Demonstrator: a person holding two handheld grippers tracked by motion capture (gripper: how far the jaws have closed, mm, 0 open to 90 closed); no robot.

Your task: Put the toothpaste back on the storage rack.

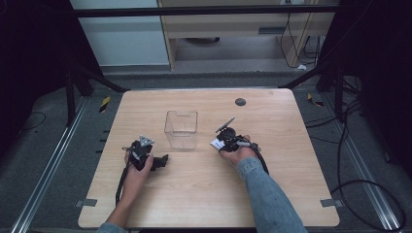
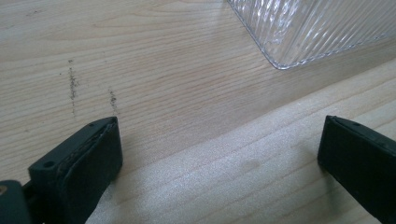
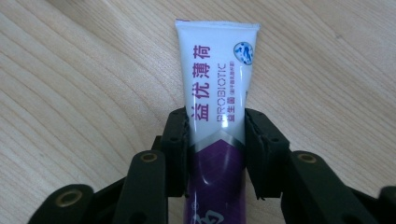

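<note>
Toothpaste tube (image 3: 217, 116), white and purple, lies on the wooden table (image 1: 204, 194) right of centre, clamped between the right gripper's (image 3: 217, 149) jaws. Left gripper (image 2: 219, 154) rests with jaws wide apart just beside the clear ribbed container (image 1: 181, 128) at mid-table.
</note>
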